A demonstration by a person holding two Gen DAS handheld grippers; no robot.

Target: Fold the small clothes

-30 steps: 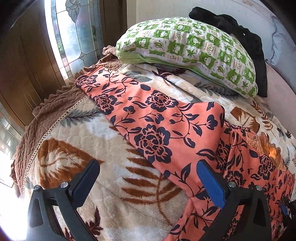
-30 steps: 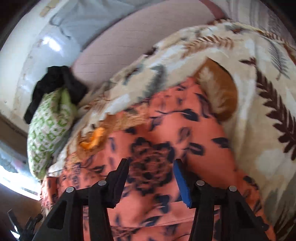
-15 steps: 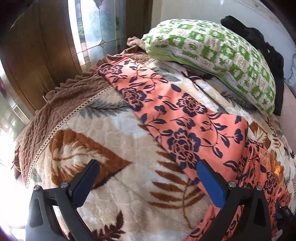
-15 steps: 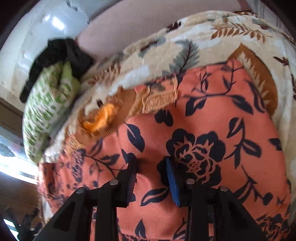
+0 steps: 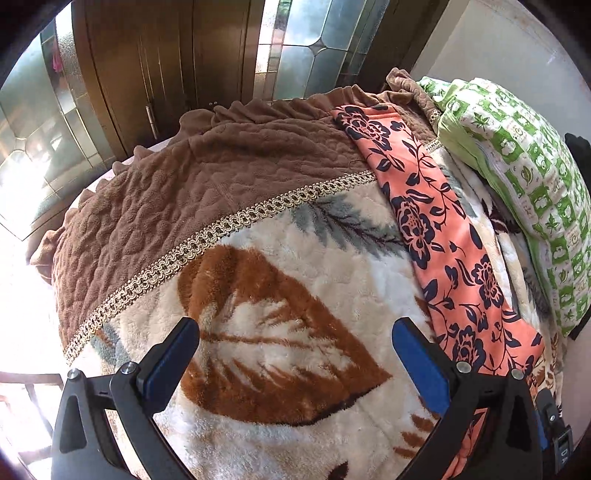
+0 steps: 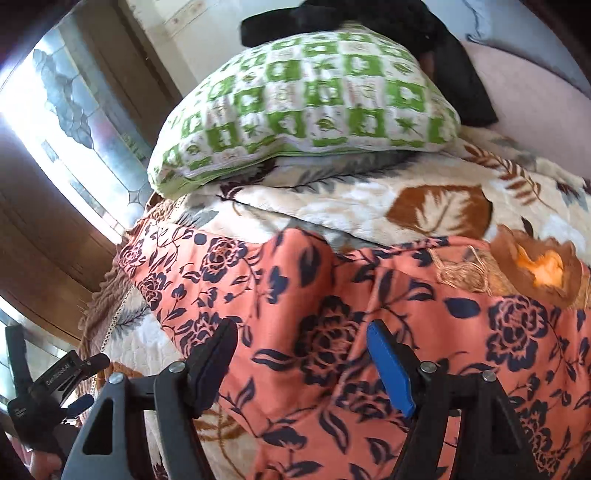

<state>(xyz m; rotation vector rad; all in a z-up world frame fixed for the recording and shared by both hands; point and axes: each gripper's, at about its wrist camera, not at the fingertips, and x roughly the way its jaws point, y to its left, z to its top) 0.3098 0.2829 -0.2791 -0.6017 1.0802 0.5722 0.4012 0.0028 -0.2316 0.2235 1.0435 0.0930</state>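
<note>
An orange garment with dark blue flowers [image 5: 439, 236] lies stretched out on the leaf-patterned blanket [image 5: 266, 332], one long leg running toward the far bed edge. My left gripper [image 5: 295, 354] is open and empty, over the bare blanket left of the garment. In the right wrist view the garment [image 6: 332, 332] fills the foreground, with a gold-embroidered part [image 6: 469, 273] at the right. My right gripper [image 6: 301, 362] is open just above the garment, holding nothing. The left gripper also shows in the right wrist view [image 6: 55, 387] at the lower left.
A green-and-white checked pillow [image 5: 517, 173] lies at the head of the bed with black cloth [image 6: 388, 22] behind it. A brown quilted cover [image 5: 207, 173] hangs over the bed edge. Wooden doors and stained glass panes [image 5: 155, 62] stand beyond.
My left gripper swung left, off the garment and over bare blanket. My right gripper narrowed over the garment, then opened wide and turned toward the pillow.
</note>
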